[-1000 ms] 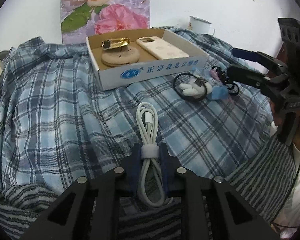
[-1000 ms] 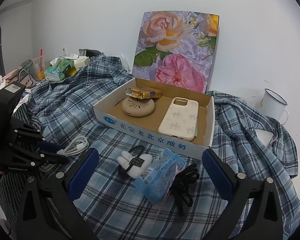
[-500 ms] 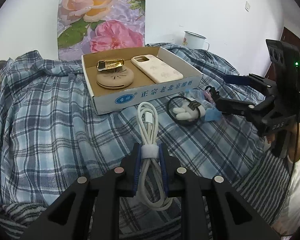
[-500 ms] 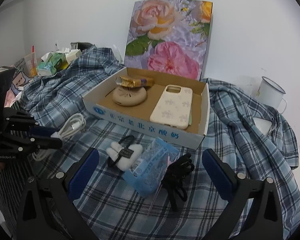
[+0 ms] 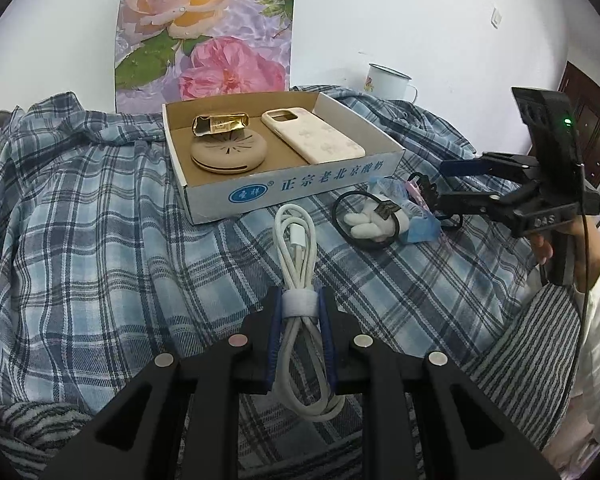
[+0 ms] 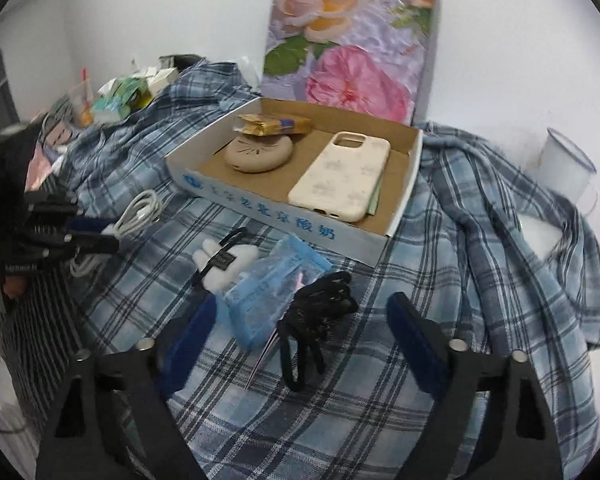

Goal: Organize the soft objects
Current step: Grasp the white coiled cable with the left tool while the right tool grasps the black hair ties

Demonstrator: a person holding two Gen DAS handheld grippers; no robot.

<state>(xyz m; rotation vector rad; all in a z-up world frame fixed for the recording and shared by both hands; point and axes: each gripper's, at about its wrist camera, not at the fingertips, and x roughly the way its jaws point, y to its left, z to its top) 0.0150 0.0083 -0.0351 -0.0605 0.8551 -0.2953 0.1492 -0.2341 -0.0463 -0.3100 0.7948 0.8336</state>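
Pinching a coiled white cable (image 5: pixel 300 264) at its strap, the left gripper (image 5: pixel 300 312) is pressed together on it, with the loops drooping limp below. The right gripper (image 6: pixel 300 320) is spread, its jaws having just been closing, with a black cord bundle (image 6: pixel 320 304) and a blue packet (image 6: pixel 268 292) lying loose between them on the plaid cloth (image 6: pixel 460 280). Both are judged light and floppy; the bundle's knotted middle is recommended. The cardboard box (image 6: pixel 260 204) stands just beyond.
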